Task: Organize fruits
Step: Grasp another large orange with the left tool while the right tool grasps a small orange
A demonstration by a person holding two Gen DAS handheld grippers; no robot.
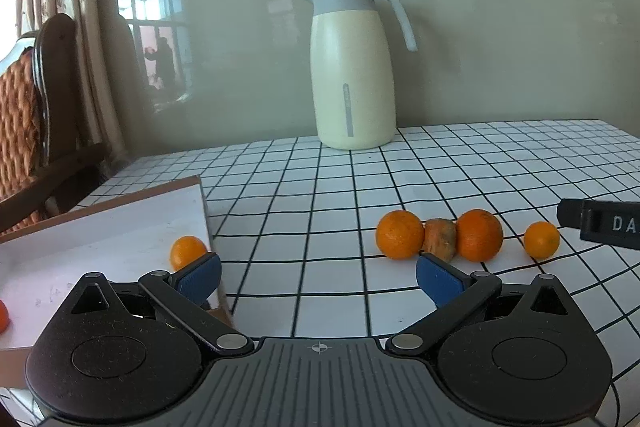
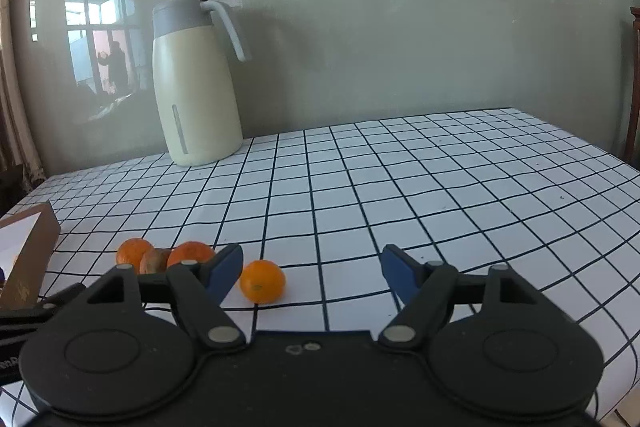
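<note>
**Four fruits still waiting outside the box**

Four pieces are lying in a row on the checked tablecloth (image 1: 320, 187): a large orange (image 1: 399, 235), a brownish fruit (image 1: 440, 241) touching it, a second large orange (image 1: 479, 235) touching that one, and a small orange (image 1: 541, 239) a little apart at the right end. One more small orange (image 1: 187, 251) is already sitting inside the shallow cardboard box (image 1: 120, 227), near its wall, so the sorting is probably underway.

The right gripper (image 2: 312, 267) is hovering with its jaws spread and empty; the small orange (image 2: 262, 281) is lying just beside its left pad, likely the next one to take, because it is standing free. The left gripper (image 1: 318, 275) is also holding its jaws wide apart, empty, beside the box edge. A cream thermos jug (image 1: 352, 67) is standing far behind, by the wall.
</note>
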